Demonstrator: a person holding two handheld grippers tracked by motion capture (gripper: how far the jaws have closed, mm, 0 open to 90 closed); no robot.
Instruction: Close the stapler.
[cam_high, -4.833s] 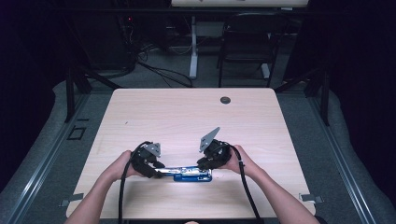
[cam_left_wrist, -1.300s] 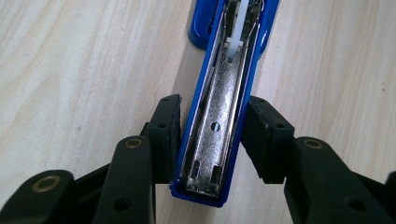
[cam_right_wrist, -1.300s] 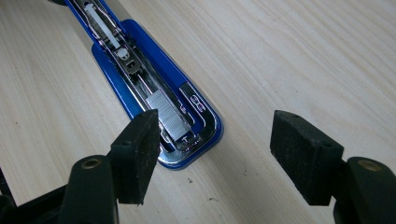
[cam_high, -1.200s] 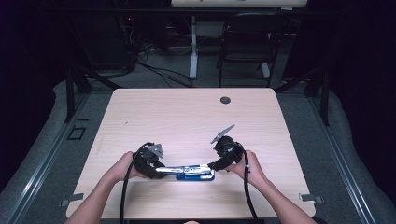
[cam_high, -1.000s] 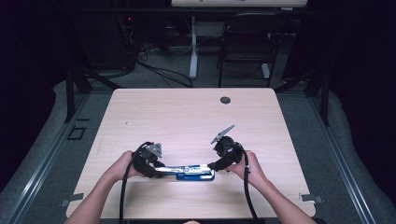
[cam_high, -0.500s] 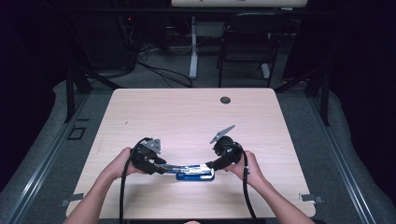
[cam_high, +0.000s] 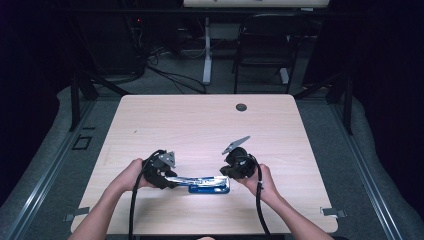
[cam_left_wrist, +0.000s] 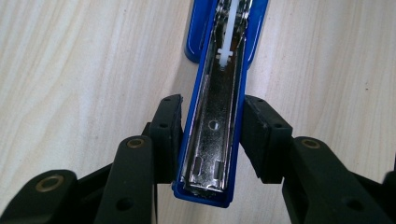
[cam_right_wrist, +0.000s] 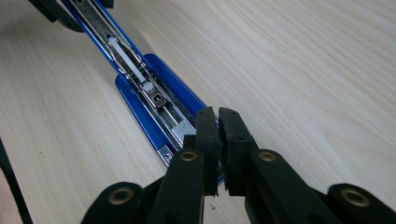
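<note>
A blue stapler (cam_high: 207, 185) lies near the table's front edge with its top swung open toward the left. My left gripper (cam_high: 167, 179) is shut on the raised blue lid (cam_left_wrist: 212, 140), one pad against each side of it; the metal channel inside faces up. My right gripper (cam_high: 227, 174) is at the stapler's other end. In the right gripper view its jaws (cam_right_wrist: 217, 121) stand pressed together over the near end of the open magazine (cam_right_wrist: 154, 100), with nothing visible between them. The left gripper (cam_right_wrist: 60, 14) shows at the far end.
The wooden table (cam_high: 200, 125) has a small dark round cap (cam_high: 241, 107) near its back edge. Beyond the table are a chair (cam_high: 262, 45), cables and a desk leg on the floor.
The right gripper has shifted slightly right since the earliest frame. Over the last second both grippers and the stapler have hardly moved.
</note>
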